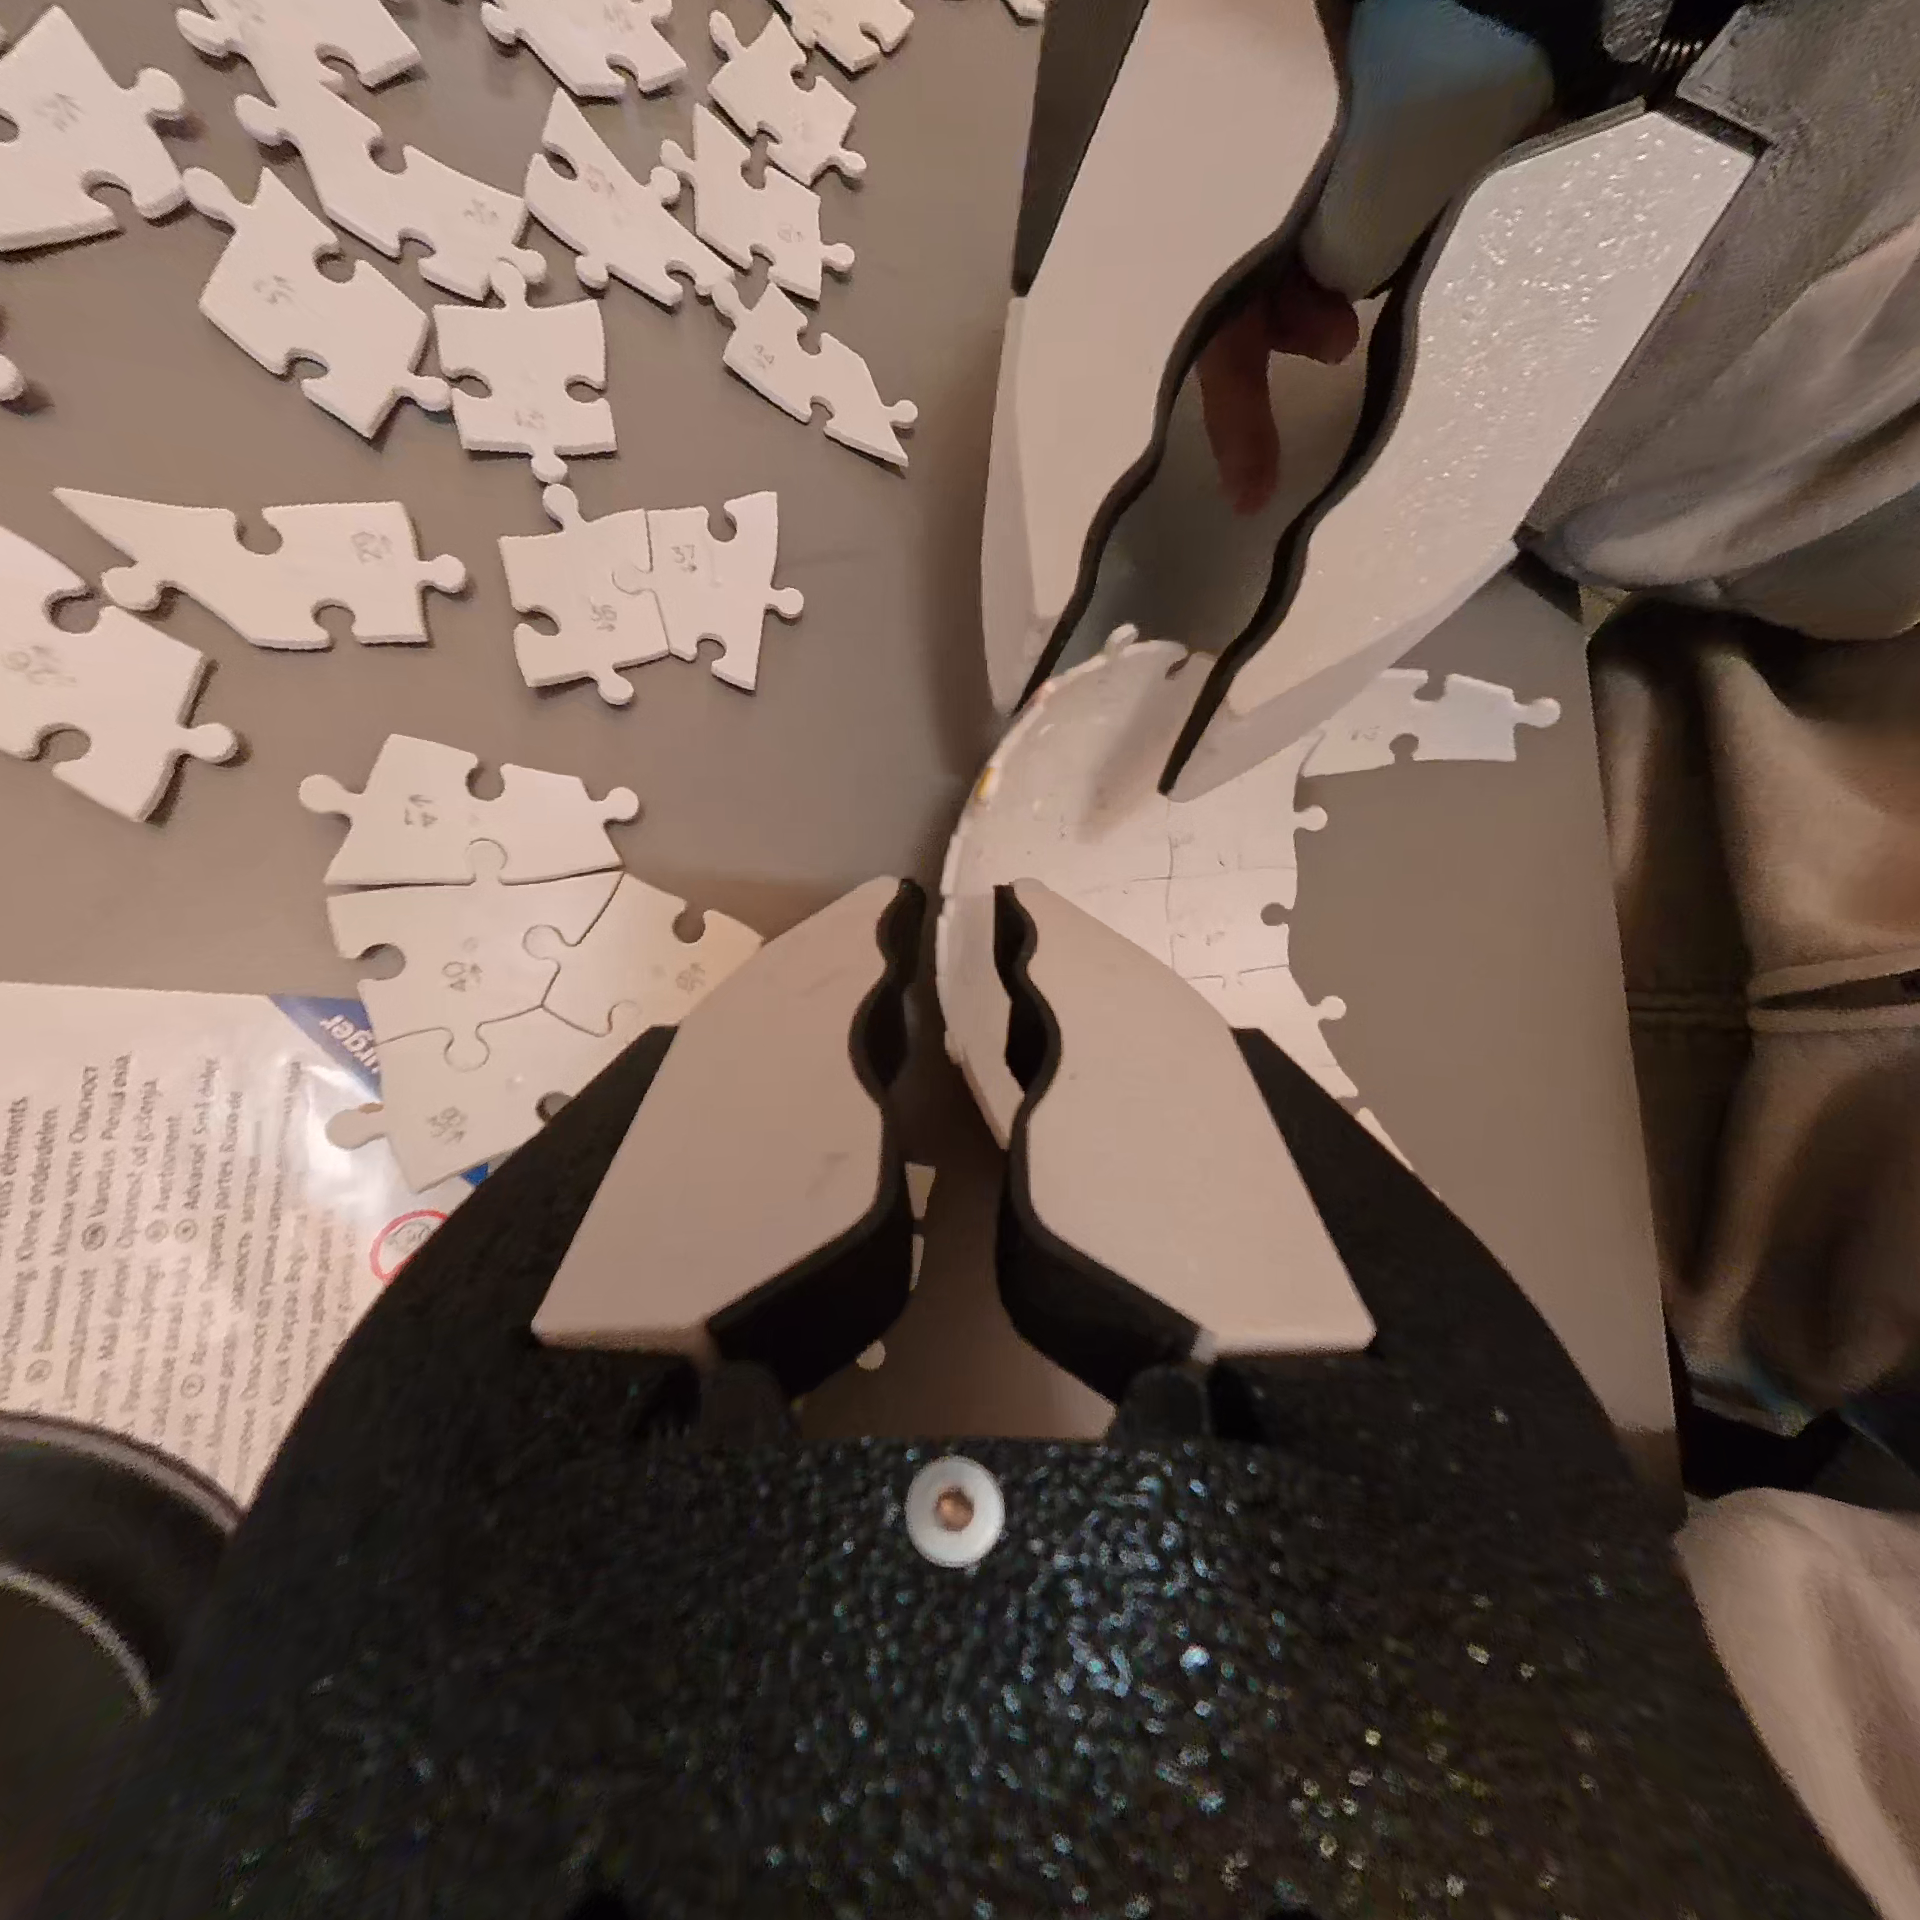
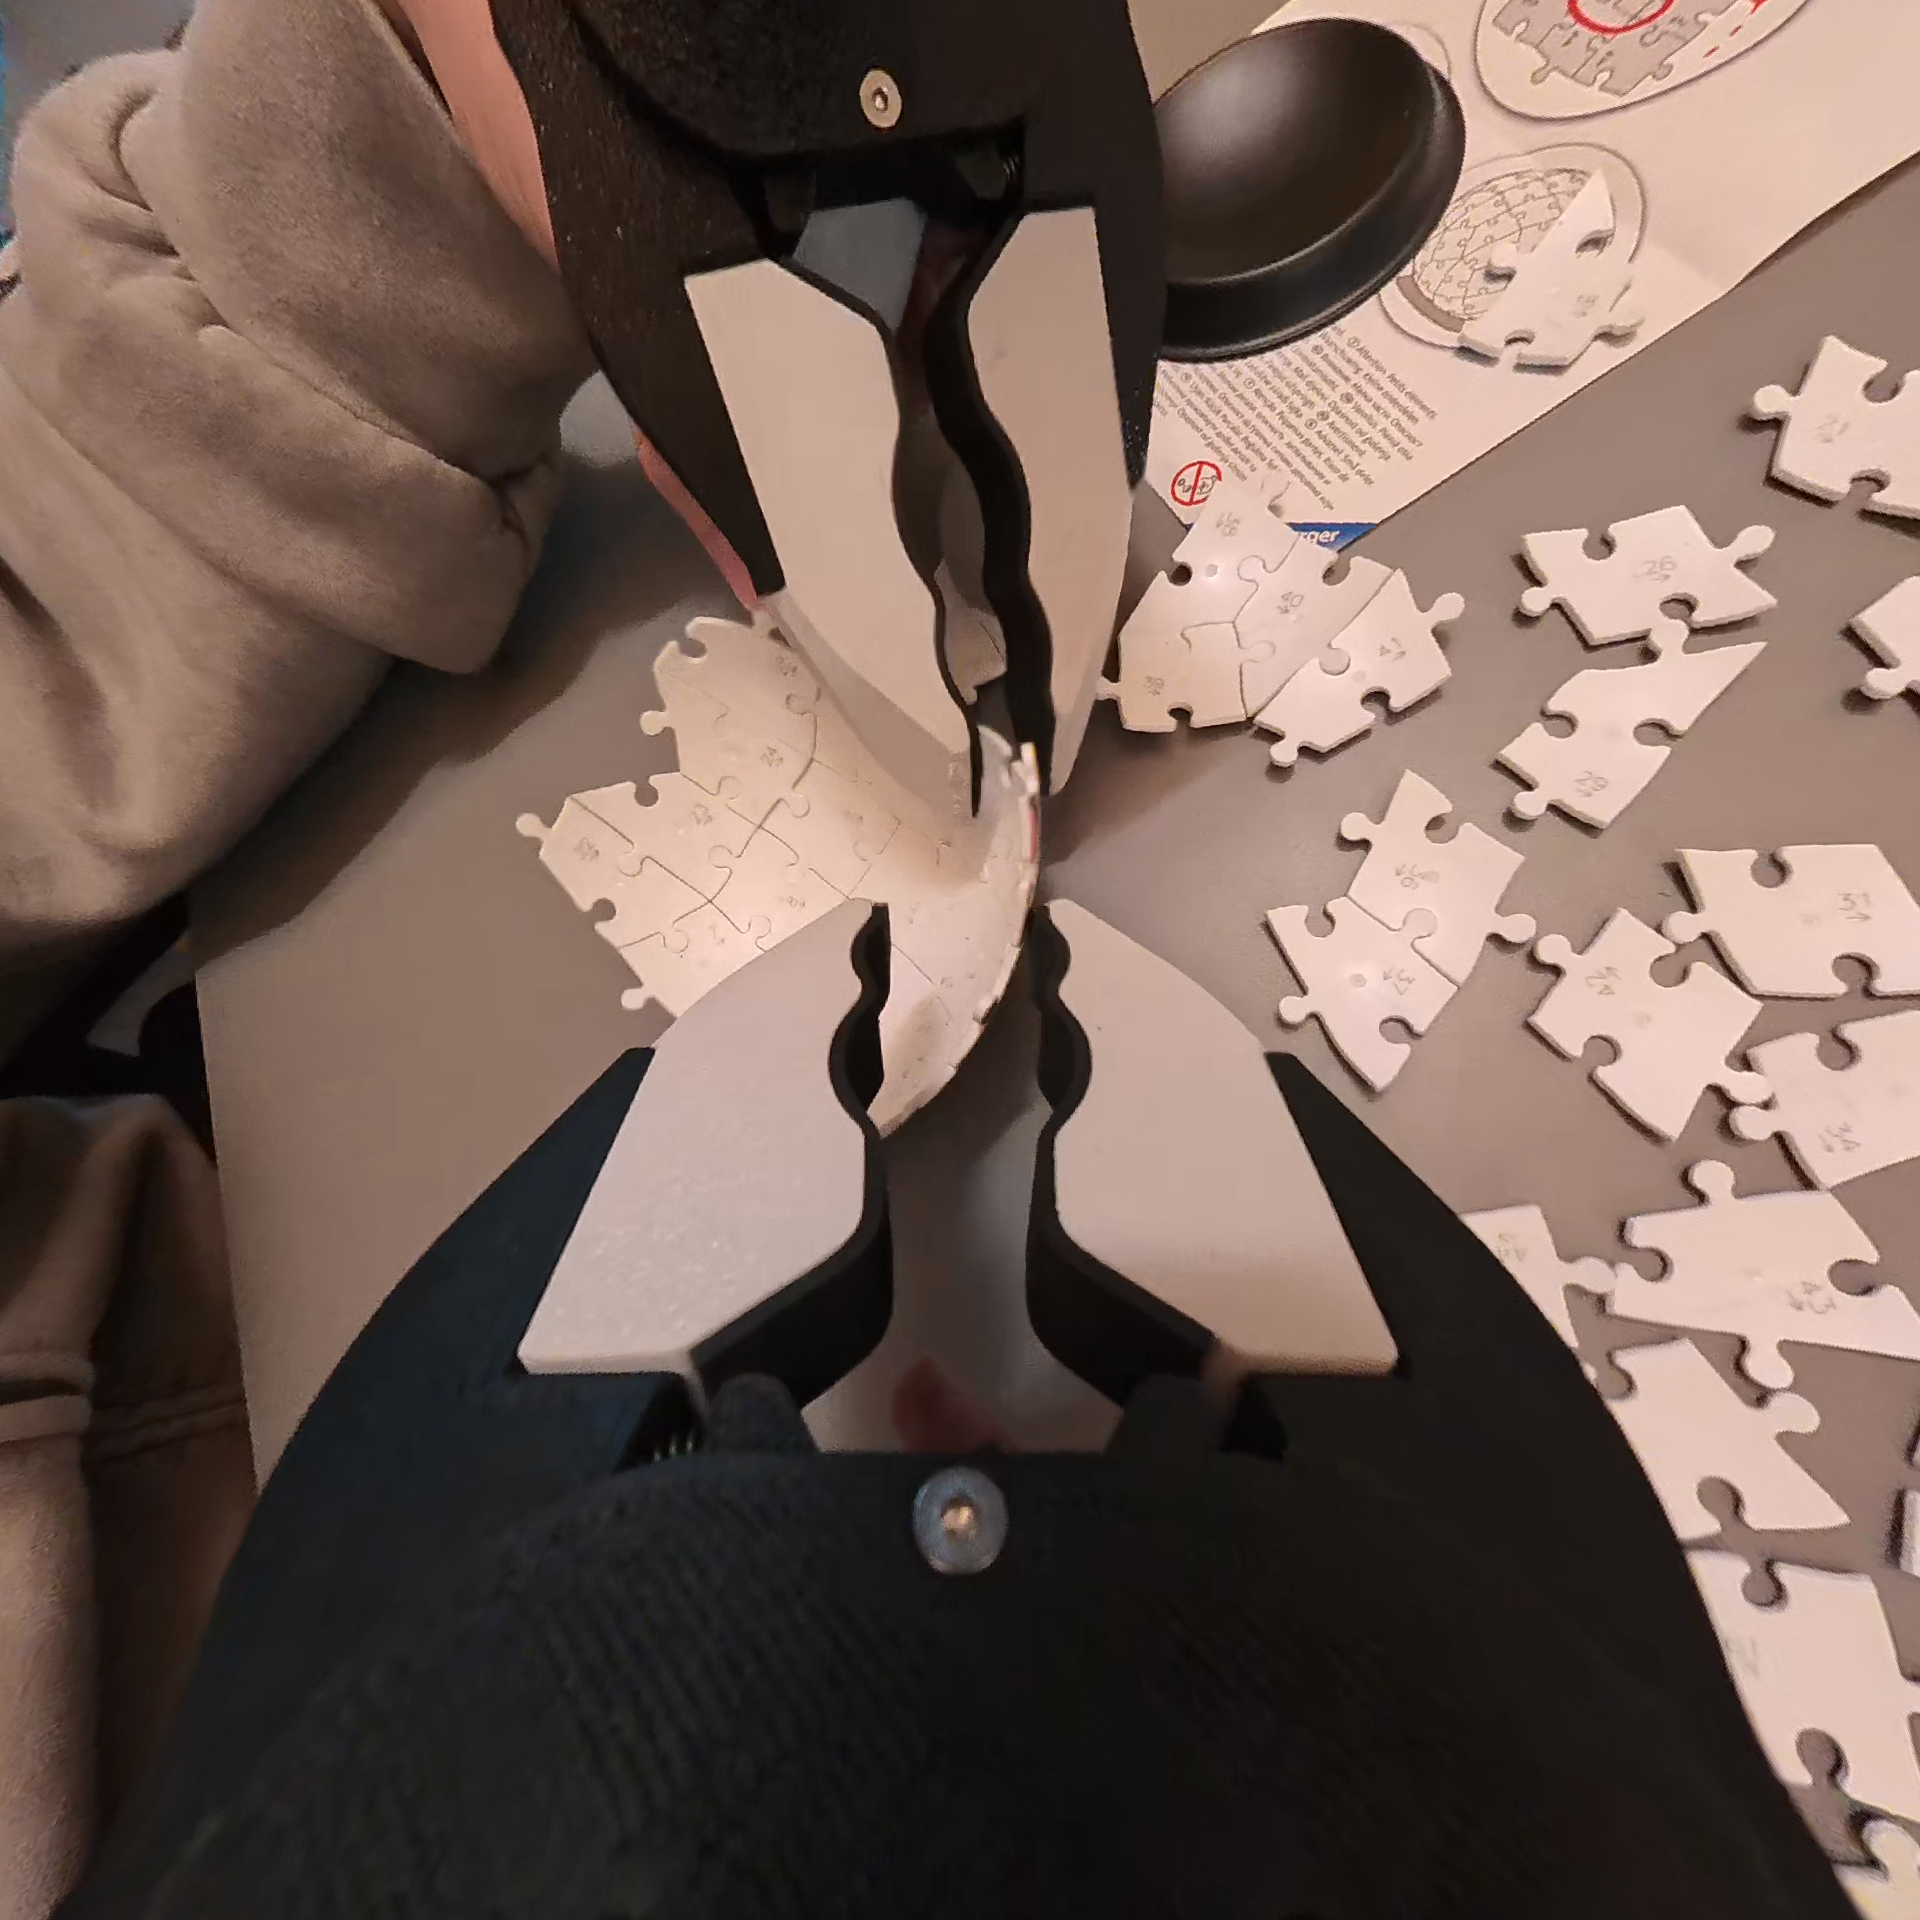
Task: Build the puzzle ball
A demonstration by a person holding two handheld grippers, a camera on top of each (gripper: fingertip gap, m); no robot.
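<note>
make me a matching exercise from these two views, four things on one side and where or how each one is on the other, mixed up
Things:
1. curved puzzle shell
2. black dish
3. instruction sheet
4. joined cluster of pieces

Places or states:
A. lies flat under the dish
B. lies on the grey table by the sheet's lower corner, in neither tool
C. gripped at its rim by both the left tool and the right tool
D. sits on the paper, hollow side up

Pairs: 1-C, 2-D, 3-A, 4-B
</note>
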